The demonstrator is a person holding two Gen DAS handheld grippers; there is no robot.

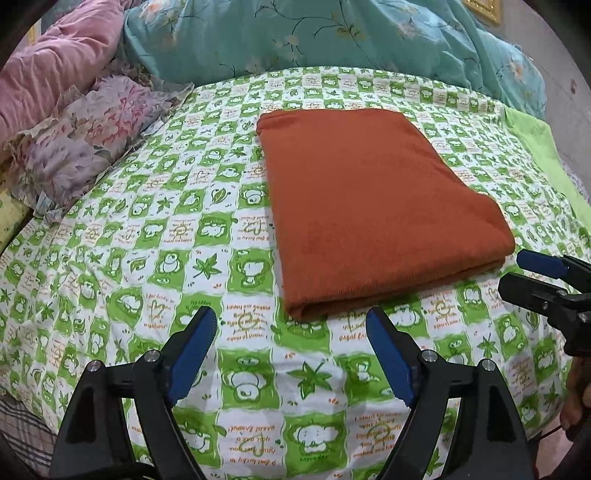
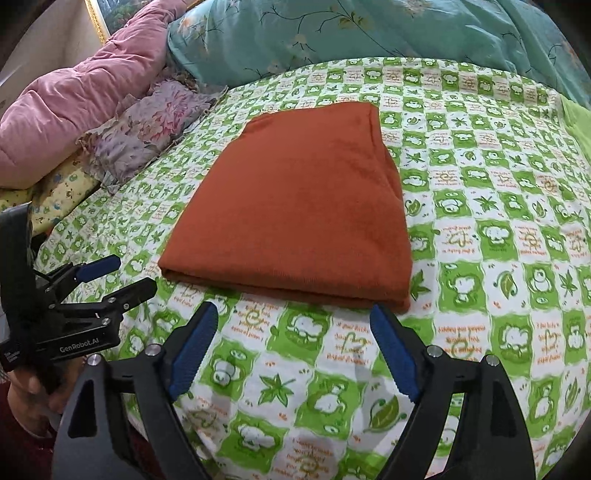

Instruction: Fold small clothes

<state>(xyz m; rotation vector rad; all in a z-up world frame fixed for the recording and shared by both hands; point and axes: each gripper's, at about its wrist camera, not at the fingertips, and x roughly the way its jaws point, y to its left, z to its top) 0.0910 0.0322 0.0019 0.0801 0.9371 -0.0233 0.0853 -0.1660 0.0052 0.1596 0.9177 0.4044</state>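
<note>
A rust-orange garment (image 1: 373,206) lies folded into a flat rectangle on the green-and-white patterned bedsheet (image 1: 184,258). It also shows in the right wrist view (image 2: 303,214). My left gripper (image 1: 291,321) is open and empty, just in front of the garment's near left corner. My right gripper (image 2: 293,317) is open and empty, just in front of the garment's near edge. The right gripper shows at the right edge of the left wrist view (image 1: 524,271), beside the garment's near right corner. The left gripper shows at the left of the right wrist view (image 2: 125,275).
A turquoise floral quilt (image 1: 332,33) is heaped along the far side of the bed. A pink quilt (image 1: 48,62) and a purple floral pillow (image 1: 96,133) lie at the far left. A plain green cloth (image 1: 535,147) lies at the right edge.
</note>
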